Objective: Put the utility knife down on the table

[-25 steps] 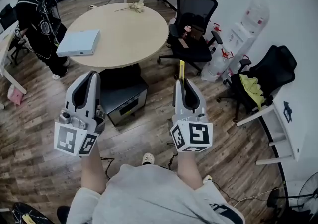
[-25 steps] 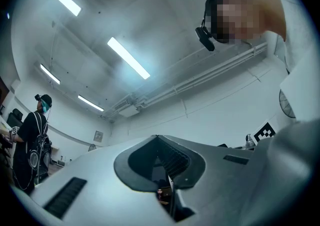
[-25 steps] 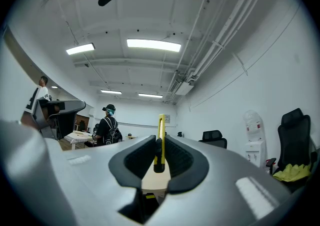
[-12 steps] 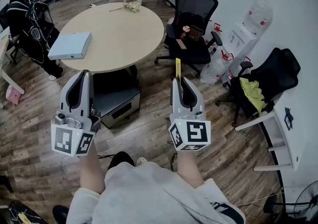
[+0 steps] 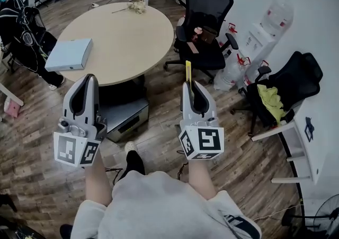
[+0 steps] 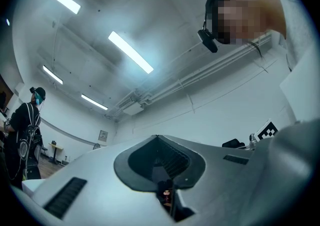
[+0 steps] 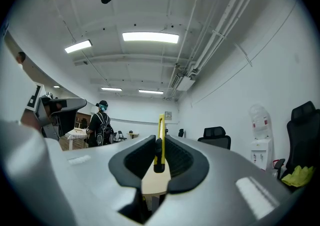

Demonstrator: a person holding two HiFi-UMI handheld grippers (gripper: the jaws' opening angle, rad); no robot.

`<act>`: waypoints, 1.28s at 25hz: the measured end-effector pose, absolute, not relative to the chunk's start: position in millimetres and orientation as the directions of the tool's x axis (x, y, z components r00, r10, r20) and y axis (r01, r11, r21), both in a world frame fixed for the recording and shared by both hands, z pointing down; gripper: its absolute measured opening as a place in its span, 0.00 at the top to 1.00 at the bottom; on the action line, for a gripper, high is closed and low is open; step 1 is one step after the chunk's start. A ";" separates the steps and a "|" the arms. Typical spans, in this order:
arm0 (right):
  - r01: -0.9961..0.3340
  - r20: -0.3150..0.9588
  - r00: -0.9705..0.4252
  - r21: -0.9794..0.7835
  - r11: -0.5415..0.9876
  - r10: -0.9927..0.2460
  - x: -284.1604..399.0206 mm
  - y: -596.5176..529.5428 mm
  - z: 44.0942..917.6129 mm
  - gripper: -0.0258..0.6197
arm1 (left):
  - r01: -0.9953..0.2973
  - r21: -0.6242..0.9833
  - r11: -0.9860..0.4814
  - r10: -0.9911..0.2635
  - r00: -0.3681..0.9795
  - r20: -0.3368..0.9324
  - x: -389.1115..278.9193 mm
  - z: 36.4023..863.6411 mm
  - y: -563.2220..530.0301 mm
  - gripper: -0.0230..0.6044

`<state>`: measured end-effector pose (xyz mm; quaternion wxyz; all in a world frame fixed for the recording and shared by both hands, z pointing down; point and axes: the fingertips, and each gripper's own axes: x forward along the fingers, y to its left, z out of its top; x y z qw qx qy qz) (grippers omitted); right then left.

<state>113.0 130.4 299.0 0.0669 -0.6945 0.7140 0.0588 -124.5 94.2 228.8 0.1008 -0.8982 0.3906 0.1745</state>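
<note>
Right gripper was clamped on the utility knife. In the right gripper view the yellow body stood upright between the two dark pads, and its upper end rose past the jaw tips. The black lower end sat in the pad recess.

The knife was held in the air, apart from the round table. In the head view its yellow end showed against the wooden floor, between the table's right edge and the black office chair.

Left gripper was beside the right one at about the same height. Its jaws were together in the left gripper view, with nothing between the pads. That view pointed upward at the ceiling lights and the wearer's head.

On the table:
- A pale blue flat box lay near the left edge.
- A small dried bundle lay at the far edge.
- The middle of the tabletop was bare.

Elsewhere:
- A dark cabinet stood on the floor under the near side of the table.
- A water dispenser stood against the right wall.
- A second black chair with a yellow-green cloth on it stood nearby.
- A person in dark clothing stood at the far left, well apart from the grippers.
</note>
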 end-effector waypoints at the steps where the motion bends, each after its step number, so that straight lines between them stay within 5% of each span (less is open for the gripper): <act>1: -1.000 -0.176 -0.024 -0.008 0.026 -0.984 114.2 120.0 298.3 0.86 | -0.735 -0.042 -0.677 -0.665 0.635 -0.393 -123.4 228.5 83.1 0.95; 32: -1.000 -0.146 0.014 -0.001 -0.014 -0.989 60.3 -161.0 302.5 0.86 | -0.688 -0.019 -0.726 -0.631 0.677 -0.379 -170.5 237.0 -205.6 0.95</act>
